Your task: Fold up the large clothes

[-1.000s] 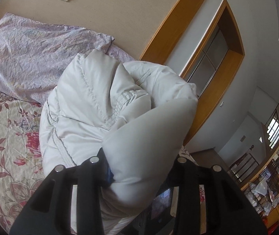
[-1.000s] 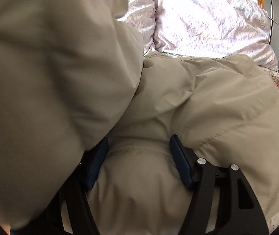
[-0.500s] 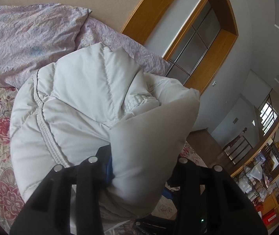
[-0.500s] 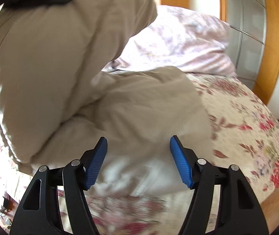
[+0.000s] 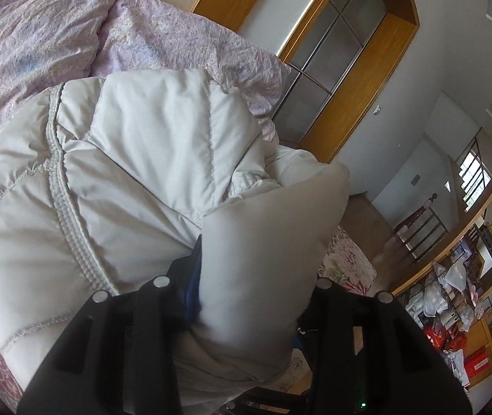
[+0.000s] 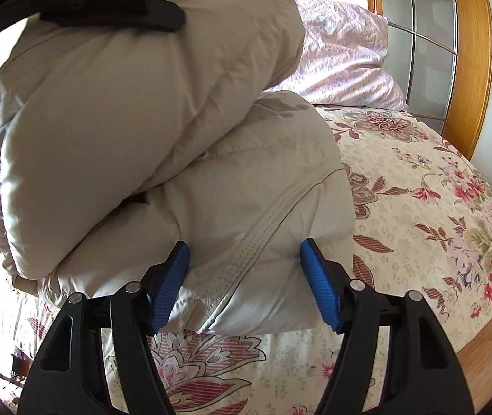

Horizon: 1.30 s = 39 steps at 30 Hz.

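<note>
Clearly the padded jacket [image 6: 183, 159] is a bulky, puffy thing: soft, light for its size, springy with trapped air, and its smooth shell looks slippery. It lies bunched on the flowered bed [image 6: 436, 214], partly doubled over, with two pillows [image 5: 55, 31] beyond it.

The left gripper [image 5: 249, 276] has its jaws closed around a fat roll of the jacket's upper layer; the padding swells out ahead of and above the jaws, hiding the right-hand pad entirely. In the right wrist view that same lifted fold rises above and to the left of the right jaws, with one black finger of the left gripper lying across its top.

The right gripper [image 6: 244, 283] stands with its jaws wide apart, straddling the near edge of the lower layer. A ribbed seam [image 6: 263, 231] runs diagonally between the blue pads. Both pads sit close against the fabric, yet they pinch nothing that I can see.

My judgement: a grip on the loose fill will slide and spring back, so the stitched seam or hem edge gives the firmer purchase. Any fold will likely need pressing flat, or the padding will puff open again.
</note>
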{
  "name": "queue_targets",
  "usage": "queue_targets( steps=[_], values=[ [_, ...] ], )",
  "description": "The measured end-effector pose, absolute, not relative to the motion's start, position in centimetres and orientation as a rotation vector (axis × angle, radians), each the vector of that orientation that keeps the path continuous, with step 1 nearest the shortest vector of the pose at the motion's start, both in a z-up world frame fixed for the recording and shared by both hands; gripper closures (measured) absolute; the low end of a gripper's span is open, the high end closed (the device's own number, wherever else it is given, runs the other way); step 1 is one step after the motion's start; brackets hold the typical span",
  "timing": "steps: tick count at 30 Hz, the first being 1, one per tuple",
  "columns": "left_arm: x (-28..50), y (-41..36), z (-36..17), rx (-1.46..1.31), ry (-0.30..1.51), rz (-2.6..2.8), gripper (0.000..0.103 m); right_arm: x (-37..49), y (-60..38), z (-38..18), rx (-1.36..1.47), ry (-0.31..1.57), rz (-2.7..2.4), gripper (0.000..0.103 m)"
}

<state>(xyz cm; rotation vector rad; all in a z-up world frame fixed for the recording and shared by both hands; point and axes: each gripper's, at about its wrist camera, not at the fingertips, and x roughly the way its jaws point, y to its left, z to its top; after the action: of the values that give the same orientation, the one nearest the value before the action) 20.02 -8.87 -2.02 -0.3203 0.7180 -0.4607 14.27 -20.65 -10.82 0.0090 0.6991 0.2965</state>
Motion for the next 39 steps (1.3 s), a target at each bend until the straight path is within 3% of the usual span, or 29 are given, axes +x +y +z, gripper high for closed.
queue_targets(
  steps=[29, 31, 37, 39],
  values=[
    [22.8, -12.1, -4.3, -0.237, 0.831, -0.485, 0.060, 14.7, -21.6, -12.0, 0.071, 0.697, 0.279, 0.029],
    [22.2, -12.4, -3.8, -0.202, 0.810, -0.470, 0.056, 14.7, -21.6, -12.0, 0.072, 0.697, 0.281, 0.029],
    [20.0, -13.0, -1.7, -0.127, 0.733, -0.456, 0.029, 14.8, -21.7, -12.0, 0.076, 0.698, 0.281, 0.029],
    [19.1, -13.2, -1.0, -0.095, 0.704, -0.436, 0.027, 14.8, -21.8, -12.0, 0.082, 0.698, 0.280, 0.029]
  ],
)
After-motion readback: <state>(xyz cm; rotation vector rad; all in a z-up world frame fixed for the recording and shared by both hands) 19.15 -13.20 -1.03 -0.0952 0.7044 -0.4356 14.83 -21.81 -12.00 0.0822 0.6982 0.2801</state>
